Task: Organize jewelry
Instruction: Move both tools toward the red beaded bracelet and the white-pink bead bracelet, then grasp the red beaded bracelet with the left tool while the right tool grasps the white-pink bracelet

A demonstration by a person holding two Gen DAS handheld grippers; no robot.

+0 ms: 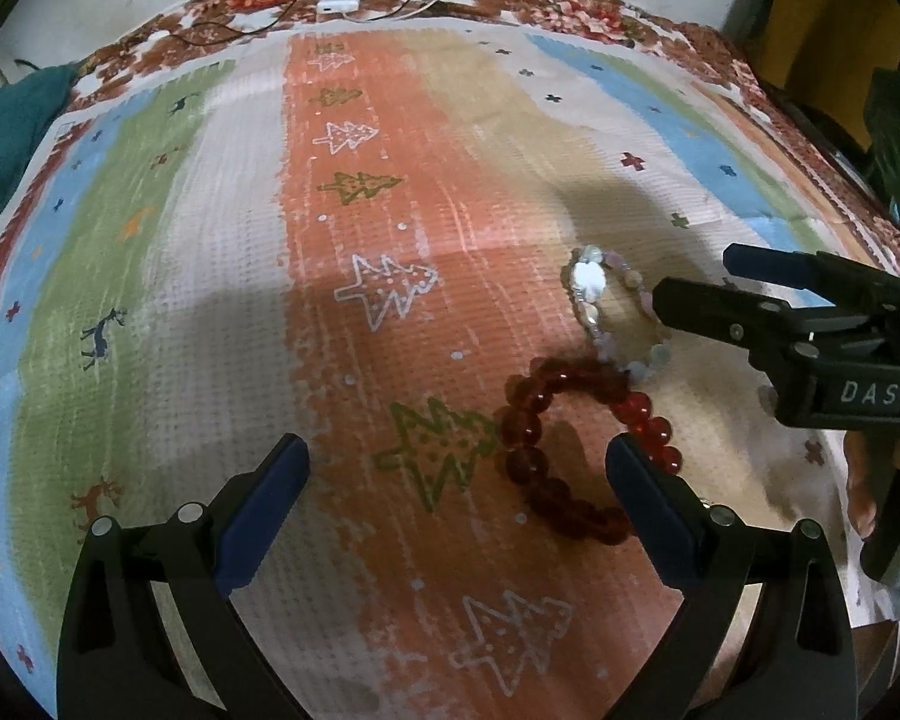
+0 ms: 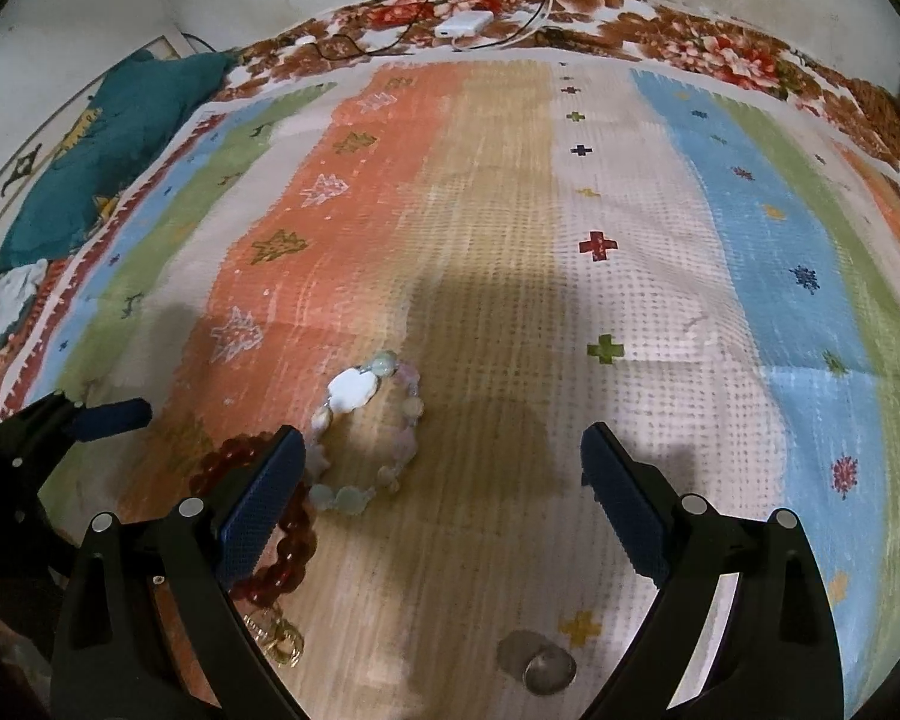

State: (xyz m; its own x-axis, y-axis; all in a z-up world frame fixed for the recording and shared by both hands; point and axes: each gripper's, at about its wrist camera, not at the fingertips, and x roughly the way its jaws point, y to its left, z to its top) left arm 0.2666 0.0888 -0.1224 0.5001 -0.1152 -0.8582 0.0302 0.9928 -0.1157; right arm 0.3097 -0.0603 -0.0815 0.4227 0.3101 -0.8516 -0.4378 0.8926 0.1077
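Both tools gaped wide, gripping nothing: left tool (image 1: pixel 457 462) over the striped cloth (image 1: pixel 210 276), its right finger just beside the red bracelet (image 1: pixel 546 450); right tool (image 2: pixel 443 456) near the pale bracelet (image 2: pixel 366 432). These 2 bracelets lay touching. A gold chain (image 2: pixel 279 636) and a coin (image 2: pixel 549 669) lay nearby.

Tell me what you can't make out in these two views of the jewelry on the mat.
- Red bead bracelet: right wrist view, the middle is hidden by the right gripper's left finger.
- Gold piece: right wrist view, partly behind that finger; its type is unclear.
- Round silvery item: right wrist view, too blurred to identify.
- Pale bracelet: left wrist view, far side covered by the right gripper.
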